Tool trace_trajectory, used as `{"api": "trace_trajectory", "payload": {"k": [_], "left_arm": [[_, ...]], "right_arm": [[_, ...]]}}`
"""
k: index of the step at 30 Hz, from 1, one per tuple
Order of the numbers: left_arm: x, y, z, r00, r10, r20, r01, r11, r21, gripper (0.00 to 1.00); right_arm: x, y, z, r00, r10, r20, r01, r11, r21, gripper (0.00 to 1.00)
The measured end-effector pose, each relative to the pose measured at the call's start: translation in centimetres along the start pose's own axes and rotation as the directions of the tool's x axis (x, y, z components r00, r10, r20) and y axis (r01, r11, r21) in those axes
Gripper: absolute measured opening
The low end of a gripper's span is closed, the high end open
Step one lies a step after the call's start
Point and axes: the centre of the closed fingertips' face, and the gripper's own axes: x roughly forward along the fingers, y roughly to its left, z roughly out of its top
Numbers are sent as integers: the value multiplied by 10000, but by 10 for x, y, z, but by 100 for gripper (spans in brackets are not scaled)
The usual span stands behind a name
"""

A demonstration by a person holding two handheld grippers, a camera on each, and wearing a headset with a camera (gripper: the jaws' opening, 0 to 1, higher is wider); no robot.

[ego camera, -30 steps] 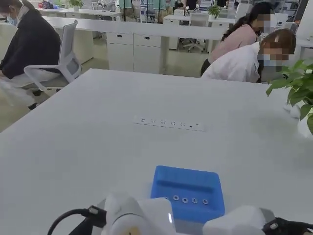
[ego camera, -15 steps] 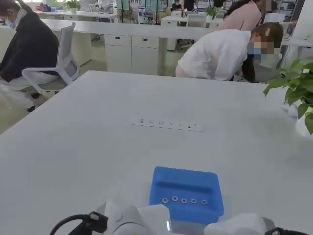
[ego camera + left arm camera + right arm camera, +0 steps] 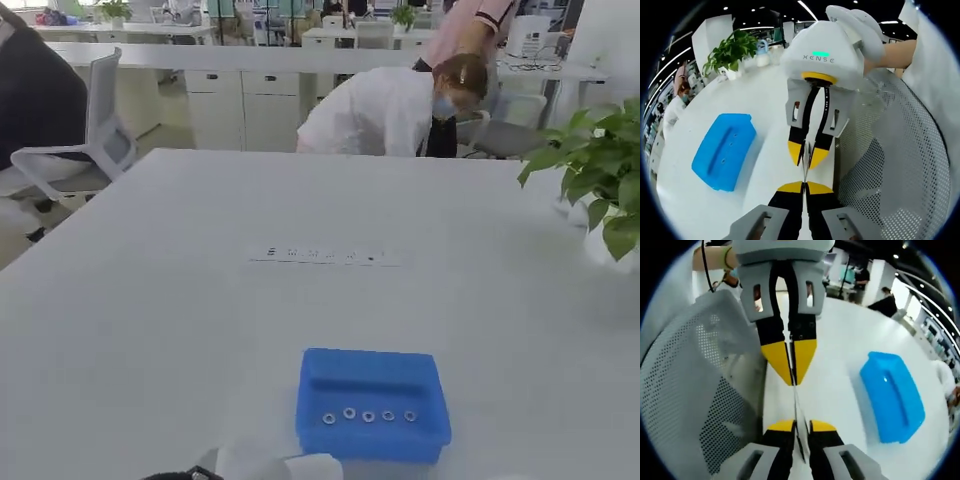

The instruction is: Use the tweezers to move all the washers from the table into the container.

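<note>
container [image 3: 372, 372]: blue rectangular tray; bench, 6 o'clock
washers [image 3: 368, 416]: five silver rings; rowed inside container
tweezers [image 3: 797, 410]: thin, silvery; clamped between yellow fingers [image 3: 781, 427]

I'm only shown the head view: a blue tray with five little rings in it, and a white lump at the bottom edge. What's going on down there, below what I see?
Observer: Two tools face each other tip to tip. They are the left hand-held gripper and the right hand-held gripper.
Visitor: Are they holding anything?
Observer: Yes. Thin metal tweezers run between them, pinched in both sets of jaws.
Visitor: Is anything else close by?
Observer: A mesh chair back stands right beside the two grippers.
</note>
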Motion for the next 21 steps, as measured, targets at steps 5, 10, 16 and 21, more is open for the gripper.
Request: {"api": "trace_trajectory", "payload": {"k": [5,10,16,21], "left_arm": [[1,2,-5,9993,-170,-324,161,9995,-265,0],[2,4,-11,9972,-309,-675,292,9992,-259,0],[8,3,-20,9943,-505,-936,455,9975,-545,0],[13,4,-34,9876,-630,-1436,541,9964,-652,0]], "right_arm": [[0,1,9,9943,-153,1059,47,9950,997,16],[-11,2,8,9901,-196,1393,3,9905,1373,24],[-37,0,4,9748,-758,2100,280,9747,2218,36],[-67,-14,-1,9454,-1880,2661,883,9340,3462,39]]}}
